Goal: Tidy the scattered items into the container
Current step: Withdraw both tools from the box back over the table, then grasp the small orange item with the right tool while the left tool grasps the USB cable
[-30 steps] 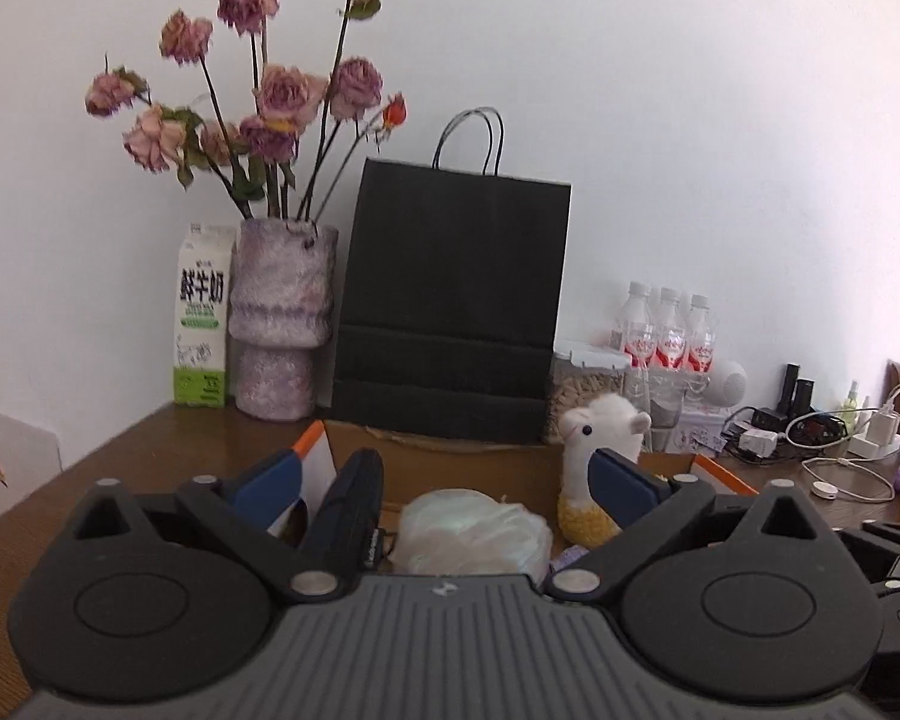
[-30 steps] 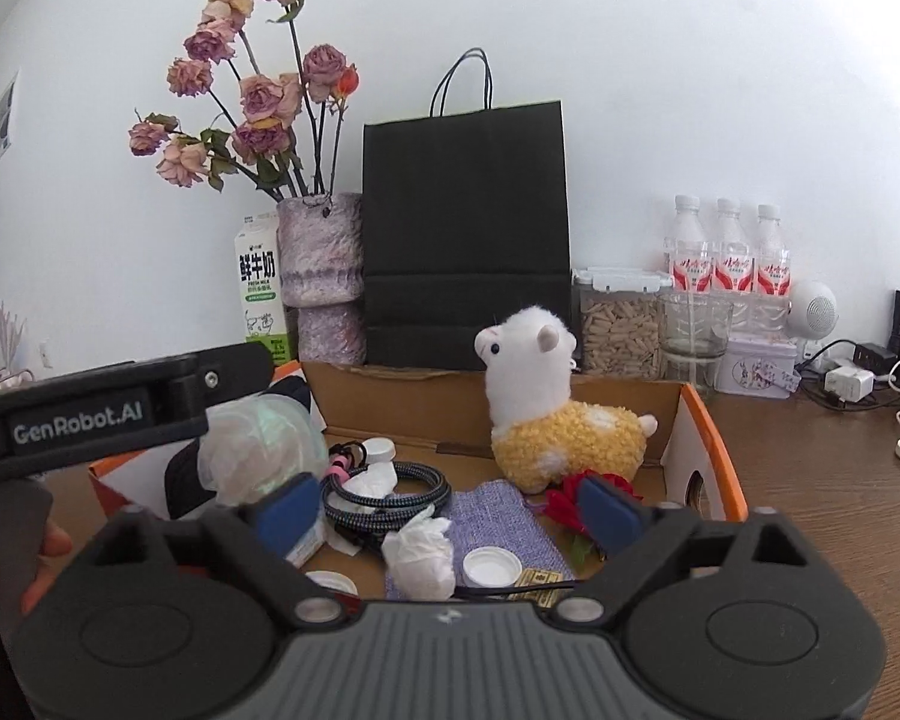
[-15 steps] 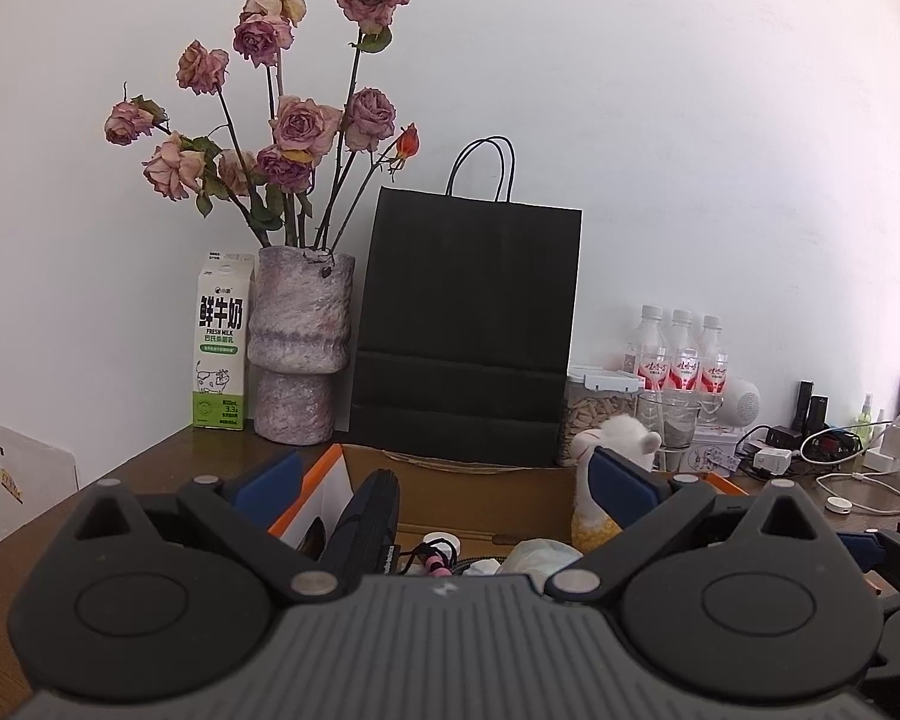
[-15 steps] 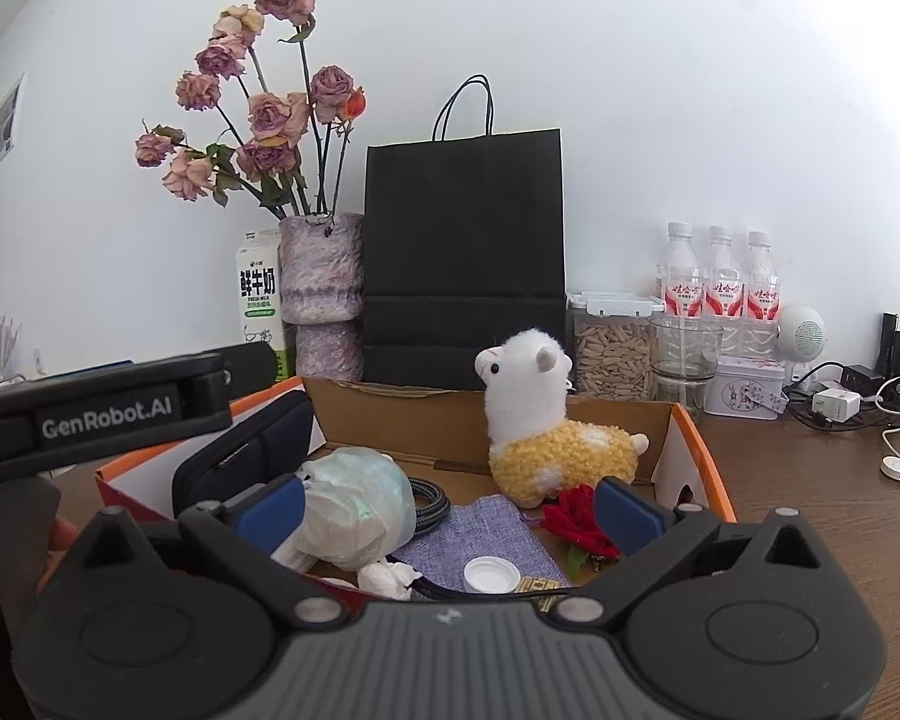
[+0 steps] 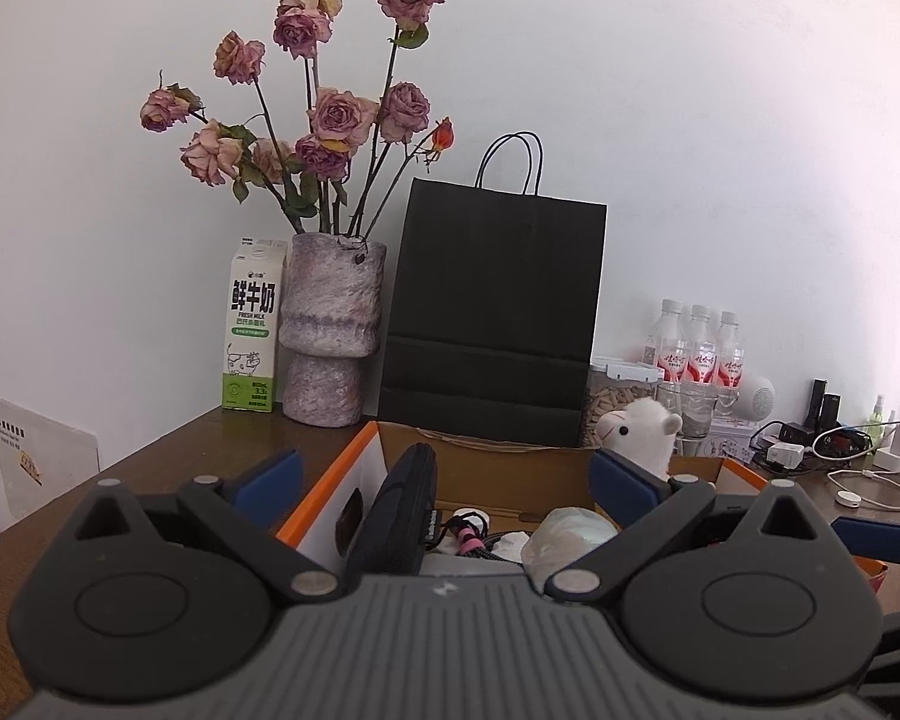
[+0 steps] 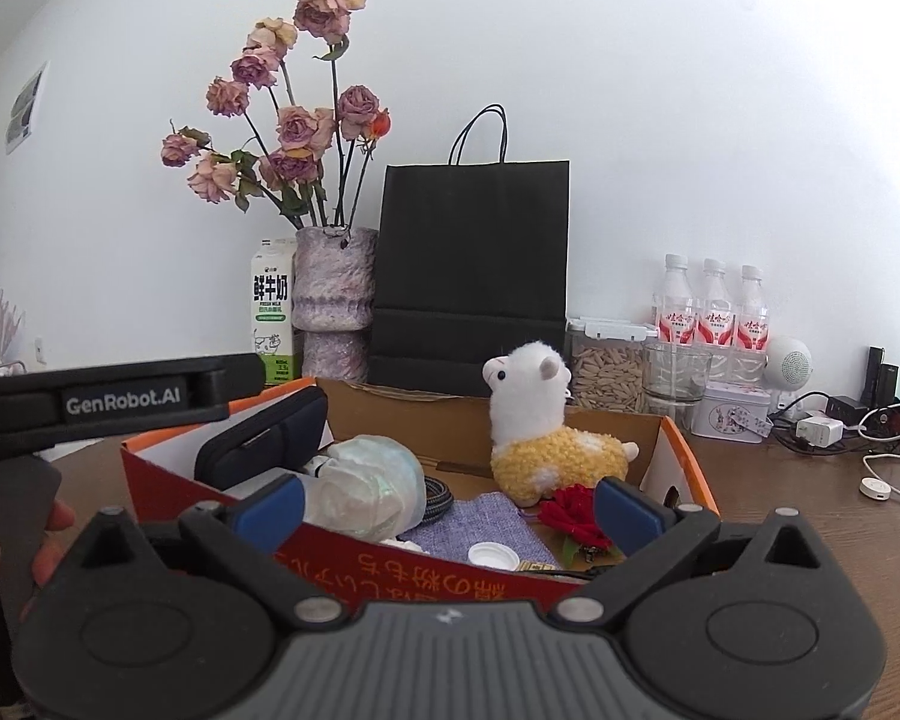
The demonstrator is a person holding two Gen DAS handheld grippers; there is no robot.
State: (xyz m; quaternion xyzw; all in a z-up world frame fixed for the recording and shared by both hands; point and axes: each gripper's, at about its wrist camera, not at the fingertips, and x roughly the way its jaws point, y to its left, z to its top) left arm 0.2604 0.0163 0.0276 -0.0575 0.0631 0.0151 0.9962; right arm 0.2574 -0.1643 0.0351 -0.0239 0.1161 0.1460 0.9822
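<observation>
An orange cardboard box [image 6: 681, 468] with a red front wall holds a white-and-yellow plush alpaca [image 6: 546, 444], a crumpled plastic wad [image 6: 366, 486], a black zip case [image 6: 264, 438] leaning on its left wall, a purple cloth pouch [image 6: 480, 516], a red flower [image 6: 576, 516], a white cap [image 6: 492, 555] and a braided cable [image 6: 438, 492]. My right gripper [image 6: 450, 510] is open and empty just in front of the box. My left gripper [image 5: 447, 486] is open and empty at the box's [image 5: 330, 498] left corner, with the case [image 5: 402, 516] and the wad [image 5: 576, 534] below it.
Behind the box stand a milk carton [image 5: 252, 336], a vase of dried roses [image 5: 330, 324], a black paper bag [image 5: 492, 312], a seed jar [image 6: 606, 372] and water bottles [image 6: 714, 306]. Chargers and cables [image 6: 870, 450] lie on the table at right. A hand [image 6: 48, 516] holds the left gripper.
Both grippers have drawn back and risen from the box. The plastic wad, close between the left fingers a second ago, now lies down in the box.
</observation>
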